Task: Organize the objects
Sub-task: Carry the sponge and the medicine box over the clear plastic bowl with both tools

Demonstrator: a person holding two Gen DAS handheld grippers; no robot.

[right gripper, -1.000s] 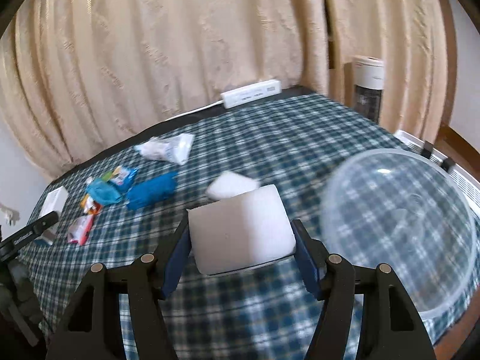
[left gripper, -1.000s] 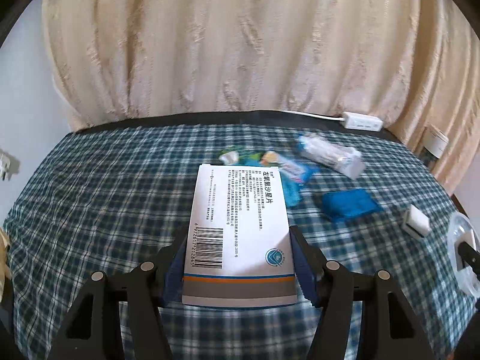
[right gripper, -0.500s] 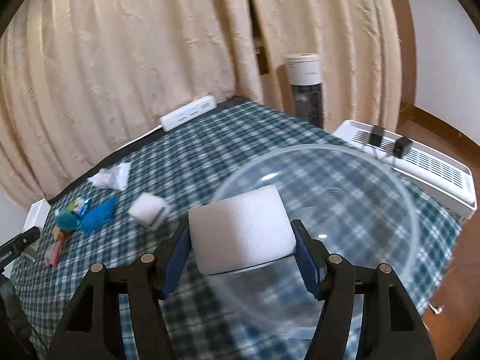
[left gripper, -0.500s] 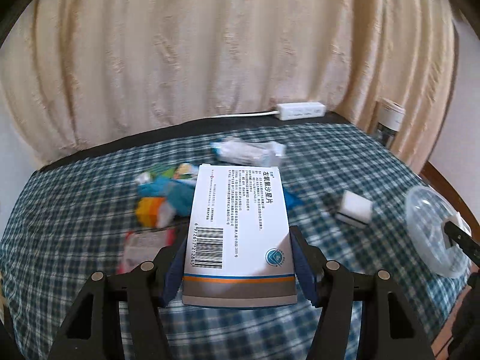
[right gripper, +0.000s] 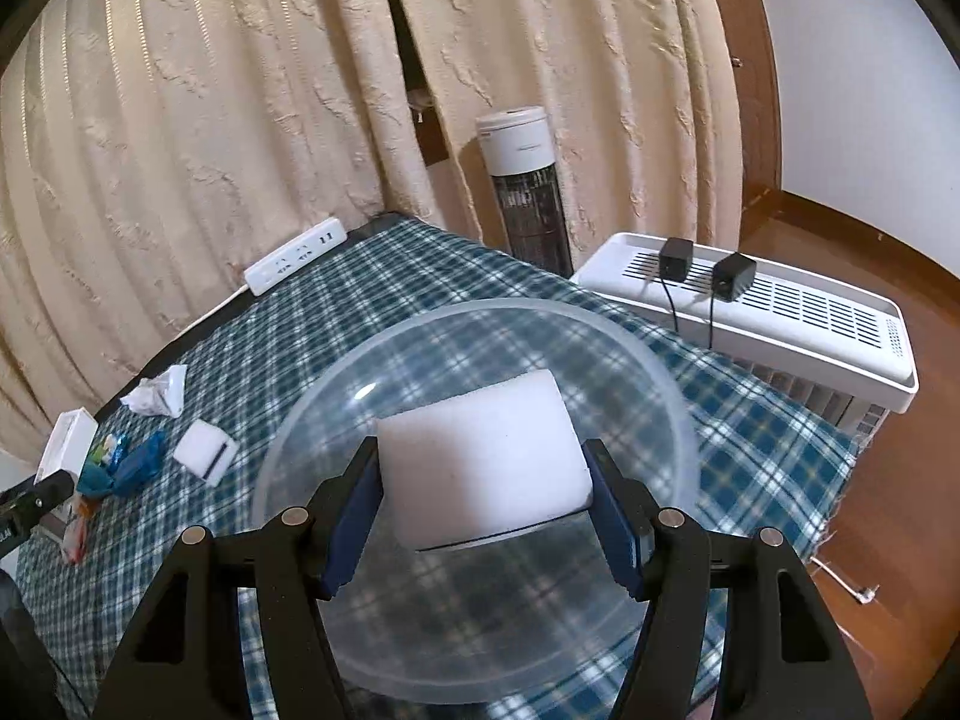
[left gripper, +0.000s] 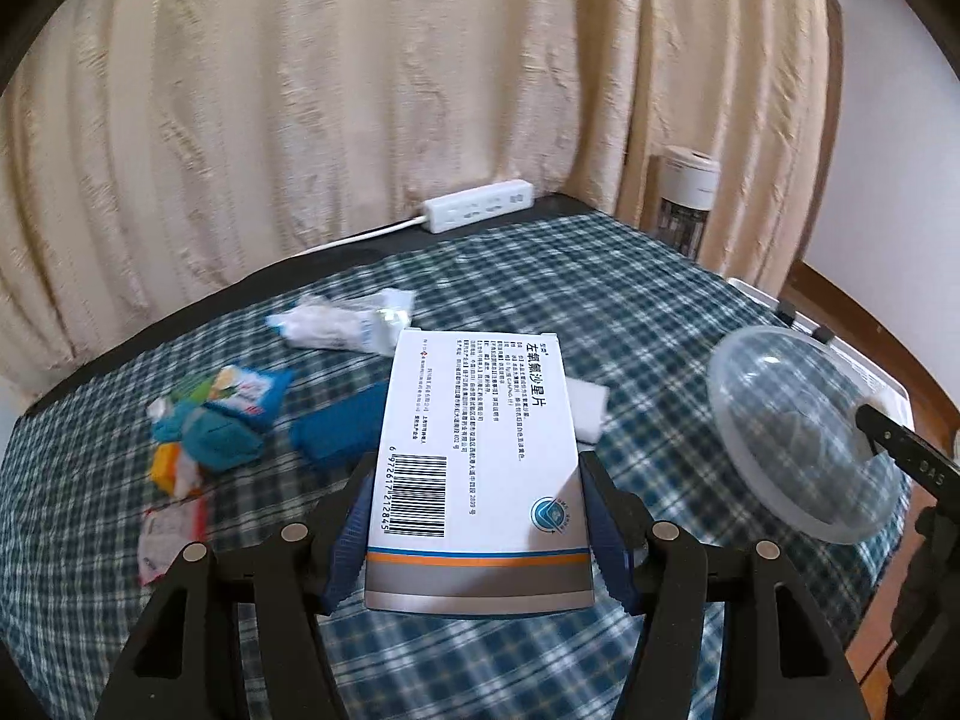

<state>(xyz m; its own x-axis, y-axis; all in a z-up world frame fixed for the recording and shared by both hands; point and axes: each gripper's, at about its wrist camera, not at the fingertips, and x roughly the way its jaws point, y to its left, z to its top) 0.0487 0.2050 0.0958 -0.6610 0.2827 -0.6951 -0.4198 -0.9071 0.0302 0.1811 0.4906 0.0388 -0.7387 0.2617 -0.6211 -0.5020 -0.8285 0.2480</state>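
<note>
Left fingers (left gripper: 480, 516): clamped on the sides of the medicine box (left gripper: 477, 456), which you hold above the checked desk (left gripper: 630, 300).
Right fingers (right gripper: 483, 510): squeezing the white sponge (right gripper: 486, 456), held over the clear bowl (right gripper: 672, 396).
Drop risk: let go of the sponge too near the rim and it could bounce out; it is soft and light.
Bowl risk: the bowl sits close to the desk's edge, so a knock from your fingers could push it off.
Box risk: your grip is at one end, so the box may pivot or slip if you swing it quickly.
Crowding: both hands near the bowl could collide.
Loose items: the packets (left gripper: 240, 396) and second sponge (right gripper: 204, 450) lie well clear.
</note>
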